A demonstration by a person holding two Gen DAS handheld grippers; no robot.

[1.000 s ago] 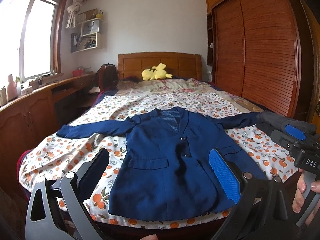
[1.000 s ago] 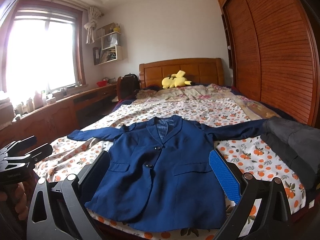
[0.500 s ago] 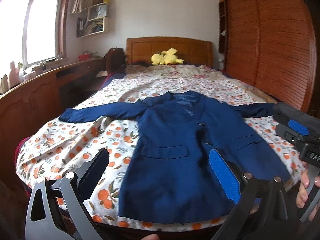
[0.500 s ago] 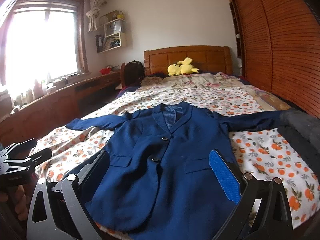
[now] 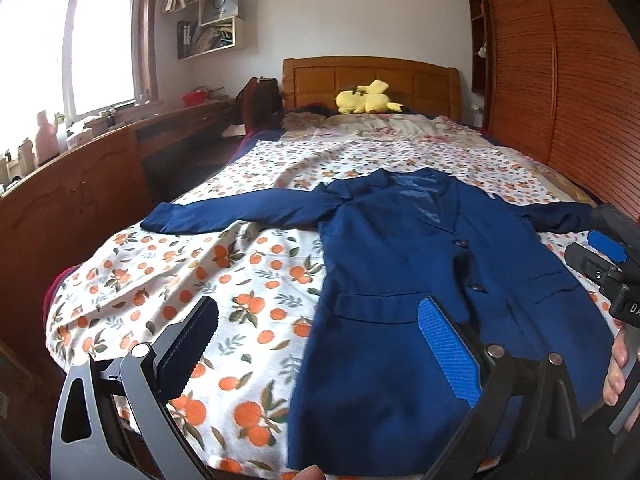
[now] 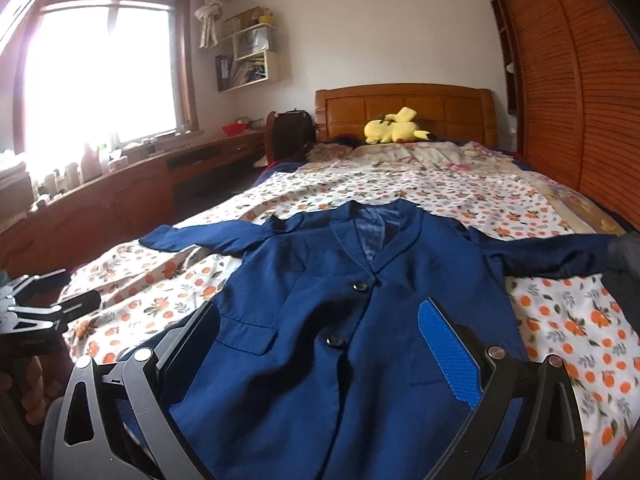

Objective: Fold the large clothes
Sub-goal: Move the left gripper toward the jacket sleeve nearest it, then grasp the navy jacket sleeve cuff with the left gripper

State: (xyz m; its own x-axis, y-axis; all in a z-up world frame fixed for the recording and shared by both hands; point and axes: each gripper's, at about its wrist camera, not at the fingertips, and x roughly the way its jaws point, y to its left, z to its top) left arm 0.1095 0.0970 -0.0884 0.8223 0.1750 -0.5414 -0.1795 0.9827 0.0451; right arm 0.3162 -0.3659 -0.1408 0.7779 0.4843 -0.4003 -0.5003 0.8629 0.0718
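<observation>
A navy blue blazer (image 5: 400, 280) (image 6: 340, 320) lies flat and face up on the bed, buttoned, with both sleeves spread out sideways. My left gripper (image 5: 316, 344) hovers open over the sheet and the blazer's lower left side, holding nothing. My right gripper (image 6: 318, 344) hangs open above the blazer's lower front, also holding nothing. In the left wrist view the right gripper (image 5: 600, 264) shows at the right edge, with a hand (image 5: 618, 376) on it. In the right wrist view the left gripper (image 6: 36, 320) shows at the left edge.
The bed carries an orange-print sheet (image 5: 180, 280) (image 6: 560, 320). A yellow plush toy (image 5: 366, 98) lies by the wooden headboard (image 6: 404, 108). A wooden desk (image 5: 80, 184) runs along the left wall under the window. Slatted wardrobe doors (image 6: 576, 92) stand on the right. A dark garment (image 6: 628, 276) lies at the bed's right edge.
Both grippers have moved forward and lower toward the blazer, which now looms larger. The left view has shifted leftward. Both stay open; the blazer has not moved.
</observation>
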